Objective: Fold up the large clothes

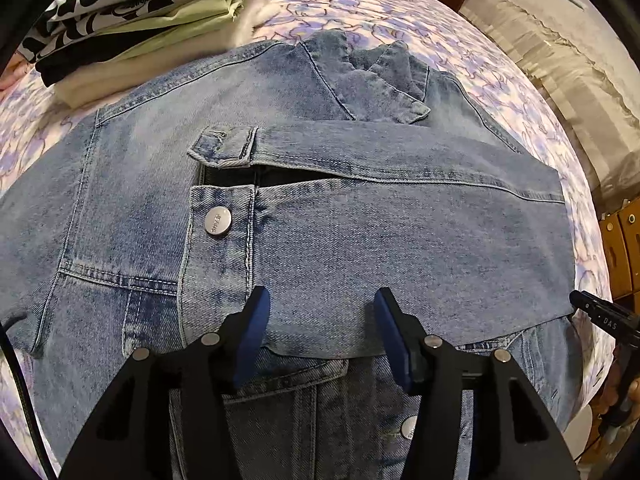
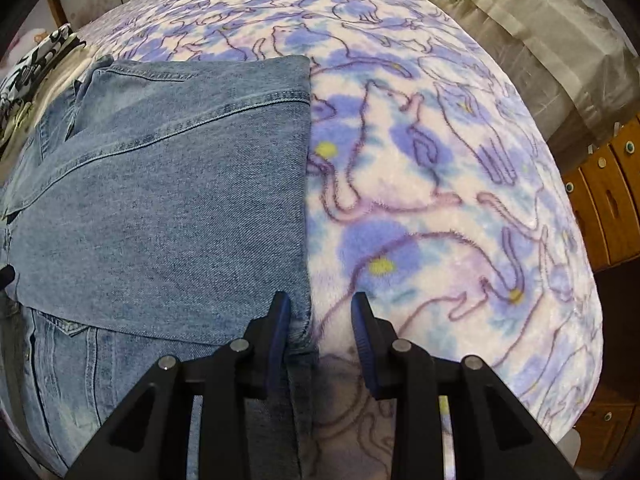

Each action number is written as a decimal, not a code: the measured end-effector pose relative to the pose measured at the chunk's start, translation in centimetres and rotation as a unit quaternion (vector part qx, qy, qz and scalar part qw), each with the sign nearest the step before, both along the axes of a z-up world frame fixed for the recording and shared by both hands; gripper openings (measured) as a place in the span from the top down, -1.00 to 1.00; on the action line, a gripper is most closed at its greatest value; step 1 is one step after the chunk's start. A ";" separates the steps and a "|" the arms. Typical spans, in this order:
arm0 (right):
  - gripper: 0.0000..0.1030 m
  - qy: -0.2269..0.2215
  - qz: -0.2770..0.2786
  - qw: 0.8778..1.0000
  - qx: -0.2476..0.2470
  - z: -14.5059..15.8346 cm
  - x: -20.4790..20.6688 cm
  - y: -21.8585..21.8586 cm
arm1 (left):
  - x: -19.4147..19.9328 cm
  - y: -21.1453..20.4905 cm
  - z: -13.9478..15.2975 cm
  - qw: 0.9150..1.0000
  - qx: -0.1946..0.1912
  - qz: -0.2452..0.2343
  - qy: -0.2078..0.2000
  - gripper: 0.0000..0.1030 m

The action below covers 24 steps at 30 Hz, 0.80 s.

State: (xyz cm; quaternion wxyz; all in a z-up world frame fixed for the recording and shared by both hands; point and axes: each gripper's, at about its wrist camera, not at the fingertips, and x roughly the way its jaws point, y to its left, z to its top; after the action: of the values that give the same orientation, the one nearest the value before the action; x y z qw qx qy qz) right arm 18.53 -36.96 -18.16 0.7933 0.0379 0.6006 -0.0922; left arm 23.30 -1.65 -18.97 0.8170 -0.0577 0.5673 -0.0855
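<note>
One denim jacket (image 1: 320, 220) is lying on the bed (image 2: 440, 160), both sleeves folded across it, beside one stack of folded clothes (image 1: 132, 20). Two grippers, left (image 1: 320, 320) and right (image 2: 318, 316), are hovering with jaws open, gripping nothing. I judge the next move is folding the hem upward.

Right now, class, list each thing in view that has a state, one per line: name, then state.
Denim jacket: lying flat on the blanket, sleeves folded across it.
Cuff button: undone.
Stack of clothes: folded, piled beyond the jacket.
Left gripper: jaws open over the sleeve.
Right gripper: jaws open, straddling the jacket's folded edge.
</note>
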 end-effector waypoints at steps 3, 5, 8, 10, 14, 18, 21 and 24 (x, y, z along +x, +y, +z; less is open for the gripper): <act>0.40 -0.003 -0.008 1.000 0.011 -0.2 0.1 -0.1 | -0.2 -0.3 0.3 1.000 0.004 0.002 -0.001 -0.13; 0.38 -0.006 -0.015 1.000 0.016 -0.3 0.0 -0.3 | -0.3 -0.8 0.5 1.000 0.009 0.001 -0.003 -0.16; 0.36 -0.013 -0.023 0.999 0.022 -0.2 -0.5 -0.4 | -0.8 -0.9 1.1 1.000 0.016 0.000 -0.005 -0.22; 0.36 -0.016 -0.026 0.999 0.028 0.1 -0.9 -0.4 | -1.3 -0.7 1.8 1.000 0.019 0.002 -0.007 -0.31; 0.35 -0.031 -0.034 0.998 0.033 0.8 -2.3 -0.2 | -2.4 -0.3 3.3 1.000 0.024 0.002 -0.015 -0.38; 0.35 -0.052 -0.040 0.997 0.032 2.1 -3.7 1.1 | -3.8 0.2 5.1 0.999 0.032 0.002 -0.023 -0.44; 0.35 -0.078 -0.036 0.996 0.024 3.5 -4.9 2.4 | -5.5 1.0 6.8 0.999 0.037 0.001 -0.035 -0.44; 0.35 -0.094 -0.034 0.995 0.028 4.5 -6.3 3.5 | -7.1 2.0 8.0 0.998 0.043 0.003 -0.045 -0.45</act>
State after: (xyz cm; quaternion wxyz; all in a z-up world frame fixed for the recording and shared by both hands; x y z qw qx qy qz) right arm 12.25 -33.43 -13.65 0.8413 0.0893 0.5241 -0.0979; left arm 16.24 0.38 -10.94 0.8438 -0.0200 0.5328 -0.0609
